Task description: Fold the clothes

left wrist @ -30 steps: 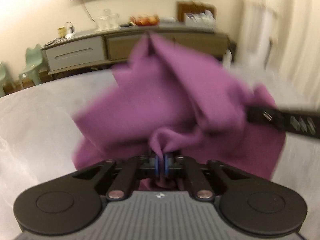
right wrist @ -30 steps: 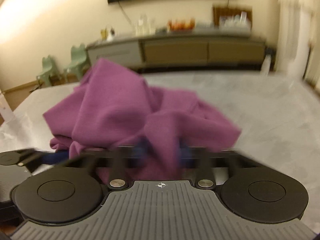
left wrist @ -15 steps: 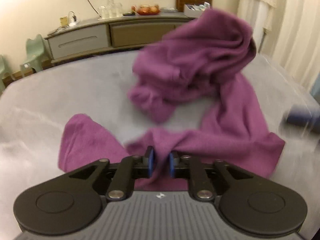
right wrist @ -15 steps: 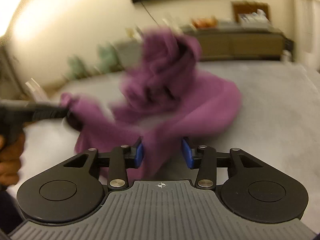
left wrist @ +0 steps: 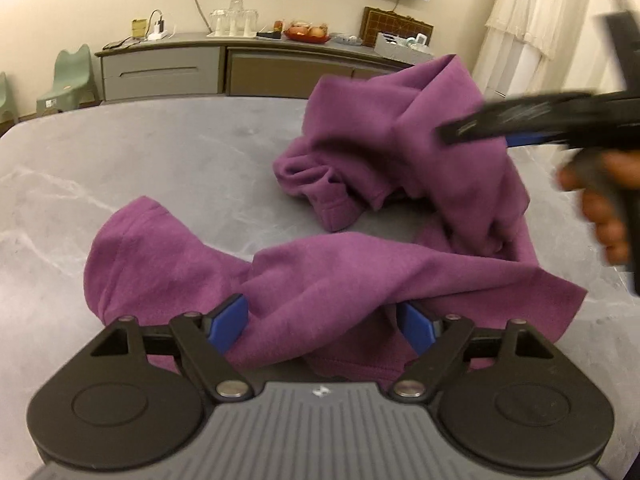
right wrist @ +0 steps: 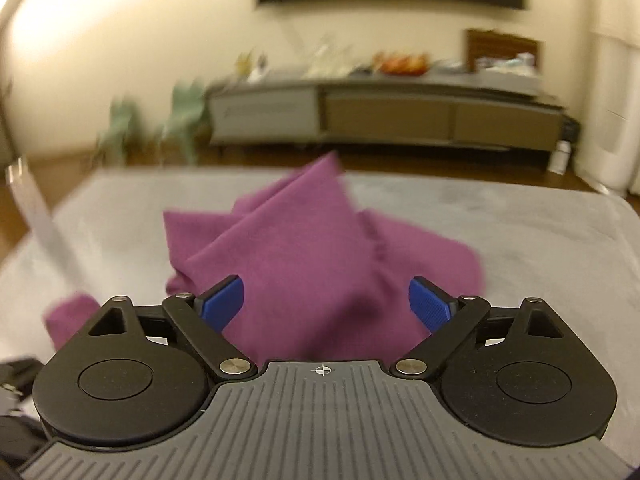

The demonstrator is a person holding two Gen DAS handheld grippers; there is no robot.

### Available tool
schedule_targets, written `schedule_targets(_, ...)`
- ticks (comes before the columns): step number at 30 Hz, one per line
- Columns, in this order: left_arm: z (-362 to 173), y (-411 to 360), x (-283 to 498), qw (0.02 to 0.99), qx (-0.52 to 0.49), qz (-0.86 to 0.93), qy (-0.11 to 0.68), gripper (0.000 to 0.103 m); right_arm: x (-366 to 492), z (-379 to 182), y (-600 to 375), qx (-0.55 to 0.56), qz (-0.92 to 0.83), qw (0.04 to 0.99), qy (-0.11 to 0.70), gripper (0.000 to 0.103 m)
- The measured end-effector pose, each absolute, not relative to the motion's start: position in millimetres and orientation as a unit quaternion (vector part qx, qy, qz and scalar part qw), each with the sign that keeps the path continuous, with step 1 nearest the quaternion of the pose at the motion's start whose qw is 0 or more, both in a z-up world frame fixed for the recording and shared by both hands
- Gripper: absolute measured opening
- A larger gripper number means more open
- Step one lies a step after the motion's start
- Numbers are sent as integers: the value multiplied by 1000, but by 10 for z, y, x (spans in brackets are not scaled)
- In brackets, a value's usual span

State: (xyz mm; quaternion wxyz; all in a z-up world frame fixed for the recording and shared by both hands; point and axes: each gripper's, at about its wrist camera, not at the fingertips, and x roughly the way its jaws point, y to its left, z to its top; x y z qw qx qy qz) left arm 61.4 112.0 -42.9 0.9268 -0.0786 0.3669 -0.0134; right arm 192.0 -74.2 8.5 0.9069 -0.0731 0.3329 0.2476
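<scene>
A purple sweatshirt [left wrist: 360, 272] lies crumpled on the grey marbled table [left wrist: 140, 160], one part bunched high at the back right and a band of it stretching toward me. My left gripper [left wrist: 322, 316] hovers low over the near edge of the cloth. Its jaws are opening wide, and the fabric lies loose between the blue pads [left wrist: 228, 320] without being pressed. In the right wrist view the sweatshirt [right wrist: 288, 248] is blurred. My right gripper [right wrist: 326, 298] is also opening, its pads clear of the cloth. The right gripper [left wrist: 472, 128] shows in the left wrist view, above the bunched part.
A person's hand [left wrist: 608, 204] holds the right gripper at the right edge. Beyond the table's far edge stand a long sideboard [left wrist: 168, 68] with glassware and fruit, green chairs [left wrist: 70, 76] and pale curtains [left wrist: 520, 32]. Bare tabletop [right wrist: 540, 248] shows to the right of the cloth.
Both grippers were shut on folds of the sweatshirt and have let go, with their jaws spreading wide. The lifted cloth has dropped onto the table. The right gripper has swung up and away.
</scene>
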Motion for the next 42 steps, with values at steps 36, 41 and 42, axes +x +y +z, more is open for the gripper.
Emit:
schedule_targets(36,-267,1593,420,933,-147,50,326,88,1322,1278,-1091,78,319,919,218,0)
schedule_targets(41,-329,1491,462,933,-125,44,334,88,1224,1514,-1382,55,275,946,161,21)
schedule_targets(42,-318,1448,482,935,-117,38,332,90,1350,1277,-1380,31,253,947,196,47)
